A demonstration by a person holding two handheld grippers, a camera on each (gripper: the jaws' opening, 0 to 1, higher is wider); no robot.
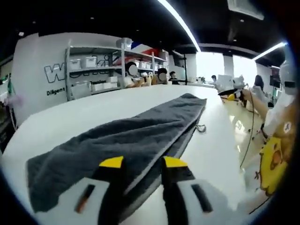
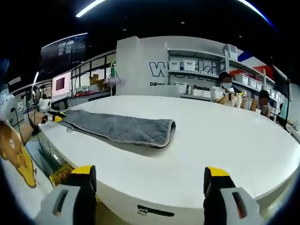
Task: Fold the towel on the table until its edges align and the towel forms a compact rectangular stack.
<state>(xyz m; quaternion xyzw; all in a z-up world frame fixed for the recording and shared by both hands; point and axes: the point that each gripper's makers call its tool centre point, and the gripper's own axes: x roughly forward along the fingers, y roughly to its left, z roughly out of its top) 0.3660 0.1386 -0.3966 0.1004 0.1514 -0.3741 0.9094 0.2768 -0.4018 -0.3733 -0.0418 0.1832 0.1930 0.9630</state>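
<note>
Here, folded grey terry towel (image 1: pixel 126 136) on white worktop (image 2: pixel 225 136), left hand-held gripper (image 1: pixel 143 162) jaws straddling its near edge, contact unclear, right hand-held gripper (image 2: pixel 149 174) jaws wide apart, empty.

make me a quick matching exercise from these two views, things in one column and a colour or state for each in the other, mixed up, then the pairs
Things:
1. towel
2. table
3. left gripper
4. right gripper

Descriptions:
A. white, rounded edge
B. dark grey, folded into a long strip
C. jaws wide apart, back from the table edge
D. jaws open over the towel's near end

Pairs: 1-B, 2-A, 3-D, 4-C
</note>
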